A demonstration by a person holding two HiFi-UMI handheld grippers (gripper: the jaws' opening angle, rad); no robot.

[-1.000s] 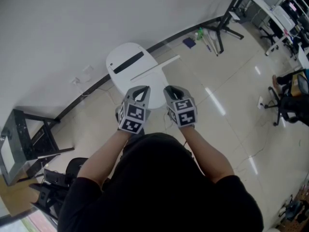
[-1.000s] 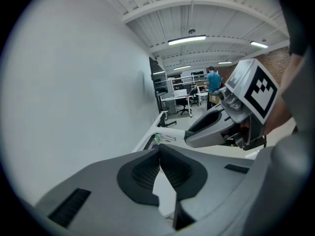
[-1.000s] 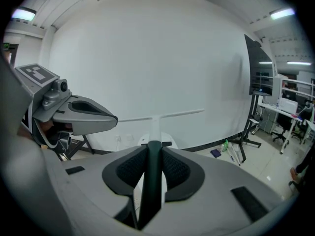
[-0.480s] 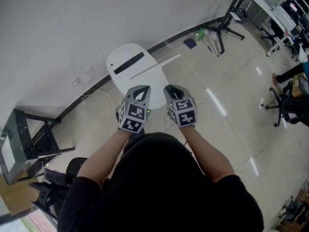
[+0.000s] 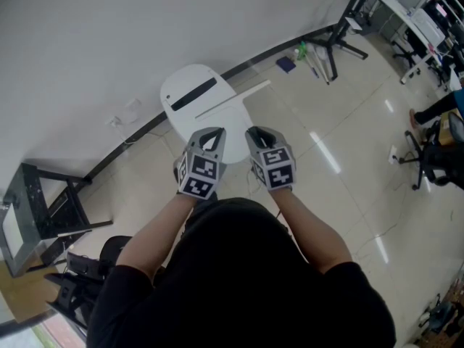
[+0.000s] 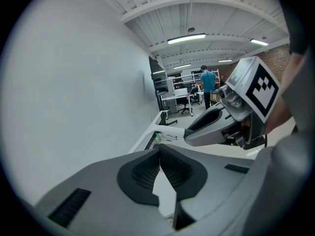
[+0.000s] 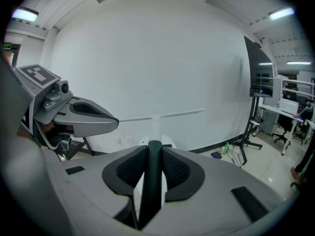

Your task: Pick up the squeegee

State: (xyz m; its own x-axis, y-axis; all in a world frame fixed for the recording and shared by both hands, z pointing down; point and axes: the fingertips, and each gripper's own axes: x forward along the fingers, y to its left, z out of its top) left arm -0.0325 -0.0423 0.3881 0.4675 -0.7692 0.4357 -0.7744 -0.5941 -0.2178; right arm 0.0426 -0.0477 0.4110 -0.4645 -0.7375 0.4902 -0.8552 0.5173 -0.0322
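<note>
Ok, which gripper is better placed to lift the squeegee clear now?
Right. The right gripper is shut on the squeegee by its dark handle, with the blade held up ahead. The left gripper has its jaws together with nothing between them.

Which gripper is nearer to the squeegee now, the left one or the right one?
Right. The right gripper is shut on the dark handle of the squeegee. The left gripper sits beside it, jaws together and empty, not touching the squeegee.
</note>
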